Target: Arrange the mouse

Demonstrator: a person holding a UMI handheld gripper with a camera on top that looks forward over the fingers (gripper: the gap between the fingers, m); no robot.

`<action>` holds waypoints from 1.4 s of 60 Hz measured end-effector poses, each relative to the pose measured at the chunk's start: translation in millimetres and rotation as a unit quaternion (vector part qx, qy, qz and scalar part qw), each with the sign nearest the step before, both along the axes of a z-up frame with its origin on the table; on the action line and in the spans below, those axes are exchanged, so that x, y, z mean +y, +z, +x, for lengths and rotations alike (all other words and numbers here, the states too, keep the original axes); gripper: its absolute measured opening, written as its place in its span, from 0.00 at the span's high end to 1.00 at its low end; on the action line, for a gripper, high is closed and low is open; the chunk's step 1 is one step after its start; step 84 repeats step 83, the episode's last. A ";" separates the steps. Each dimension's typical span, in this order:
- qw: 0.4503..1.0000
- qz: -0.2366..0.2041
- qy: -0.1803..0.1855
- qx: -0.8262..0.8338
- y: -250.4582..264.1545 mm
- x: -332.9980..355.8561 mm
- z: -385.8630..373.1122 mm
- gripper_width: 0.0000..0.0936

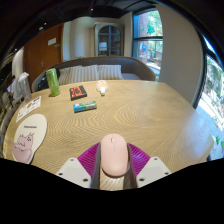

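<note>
A pale pink mouse [113,155] sits between my gripper's [113,165] two fingers, and both purple pads [90,158] press against its sides. It is held just above the wooden table [130,110], near the table's front edge. A light mouse mat [29,137] with a cartoon print lies on the table to the left of the fingers.
A green cup [52,81] stands at the far left of the table. A dark box [78,92] and a blue-green box [84,106] lie ahead of the fingers to the left. A small white object [101,88] stands beyond them. A sofa [100,72] runs behind the table.
</note>
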State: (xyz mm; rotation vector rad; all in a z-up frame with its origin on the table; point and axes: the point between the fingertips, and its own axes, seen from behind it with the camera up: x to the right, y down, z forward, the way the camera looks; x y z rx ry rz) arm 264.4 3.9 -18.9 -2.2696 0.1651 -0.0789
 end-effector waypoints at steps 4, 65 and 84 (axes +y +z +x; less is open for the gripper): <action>1.000 -0.011 -0.015 0.000 0.5 0.1 -0.6 0.58; 0.998 -0.035 0.050 0.019 47.0 33.6 -314.1 0.10; 0.994 -0.096 0.048 0.001 66.7 -107.4 -290.7 0.09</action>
